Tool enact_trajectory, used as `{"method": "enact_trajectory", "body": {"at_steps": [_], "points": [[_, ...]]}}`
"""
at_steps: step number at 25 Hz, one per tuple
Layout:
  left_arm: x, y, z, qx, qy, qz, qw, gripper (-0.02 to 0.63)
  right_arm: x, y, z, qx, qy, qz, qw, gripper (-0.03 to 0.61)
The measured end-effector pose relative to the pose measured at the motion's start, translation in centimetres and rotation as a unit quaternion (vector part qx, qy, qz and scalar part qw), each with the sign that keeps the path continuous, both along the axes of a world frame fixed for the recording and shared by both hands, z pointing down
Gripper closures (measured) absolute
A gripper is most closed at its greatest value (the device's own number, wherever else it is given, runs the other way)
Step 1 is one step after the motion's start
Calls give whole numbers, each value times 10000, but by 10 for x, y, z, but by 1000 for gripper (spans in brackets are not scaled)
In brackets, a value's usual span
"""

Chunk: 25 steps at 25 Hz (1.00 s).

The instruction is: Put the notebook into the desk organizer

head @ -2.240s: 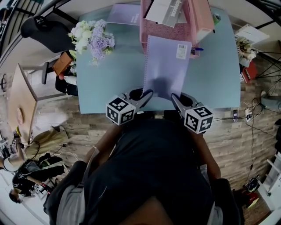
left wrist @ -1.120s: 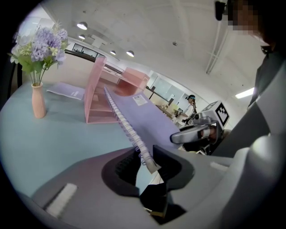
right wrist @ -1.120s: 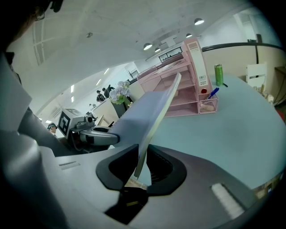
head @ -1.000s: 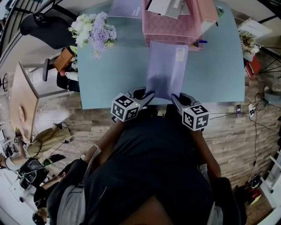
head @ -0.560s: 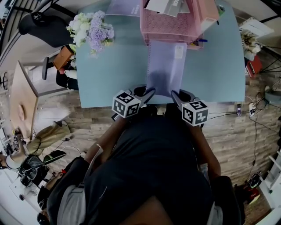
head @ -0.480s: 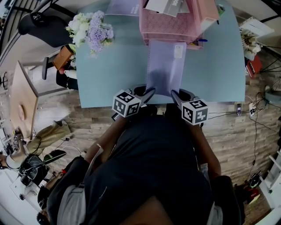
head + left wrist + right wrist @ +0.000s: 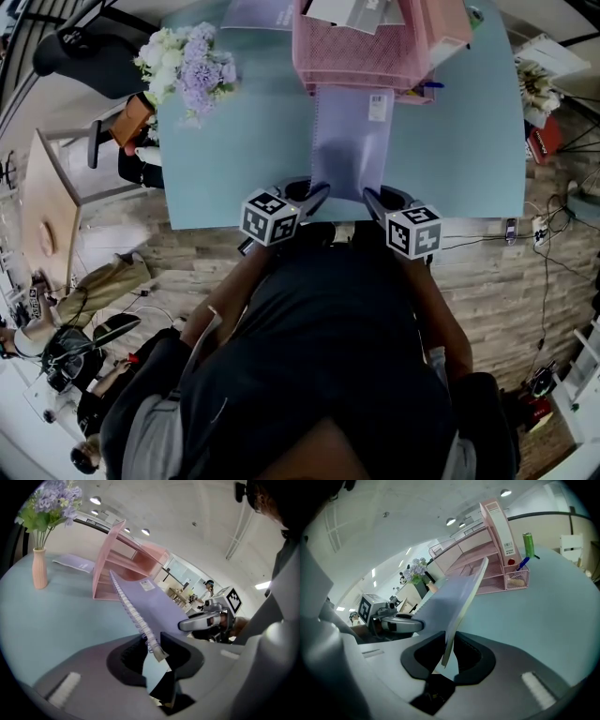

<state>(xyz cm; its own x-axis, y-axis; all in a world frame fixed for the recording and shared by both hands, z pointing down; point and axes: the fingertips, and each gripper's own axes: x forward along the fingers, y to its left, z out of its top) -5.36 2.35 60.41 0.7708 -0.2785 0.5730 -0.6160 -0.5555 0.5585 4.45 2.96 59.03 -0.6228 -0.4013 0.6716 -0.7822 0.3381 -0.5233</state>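
Presently, the pale blue table (image 7: pixel 234 159) carries the pink desk organizer (image 7: pixel 361 52) at its far edge, with its stacked trays facing the person. The lilac notebook (image 7: pixel 352 141) is held clear of the tabletop between the person and the organizer. Its far edge is at the mouth of the lower trays; whether it has entered one cannot be confirmed.

The left gripper (image 7: pixel 314 197) is clamped on the near corner of the spiral-bound edge. The right gripper (image 7: pixel 372 199) is clamped on the near corner of the open page edge.

Risks noted:
- Both grips sit at the near corners only, so the unsupported far end may sag and strike a tray lip rather than slide in.
- The left jaws bite on wire coil, a poor seat, and a push could let it slip.
- Uneven advance of the two hands would skew the notebook and jam it.
- The organizer looks light and may be shoved back.
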Motion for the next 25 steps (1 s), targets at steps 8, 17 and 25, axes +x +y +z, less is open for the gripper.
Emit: {"method": "enact_trajectory", "body": {"at_steps": [8, 17, 25], "points": [[2, -16, 6, -74, -16, -2, 10000, 469, 3, -13, 13, -324, -236, 122, 9991, 520], [3, -41, 11, -112, 53, -157, 9998, 468, 7, -42, 16, -351, -298, 177, 9988, 522], [2, -71, 14, -213, 139, -329, 9991, 468, 7, -74, 19, -387, -395, 261, 9981, 526]]}}
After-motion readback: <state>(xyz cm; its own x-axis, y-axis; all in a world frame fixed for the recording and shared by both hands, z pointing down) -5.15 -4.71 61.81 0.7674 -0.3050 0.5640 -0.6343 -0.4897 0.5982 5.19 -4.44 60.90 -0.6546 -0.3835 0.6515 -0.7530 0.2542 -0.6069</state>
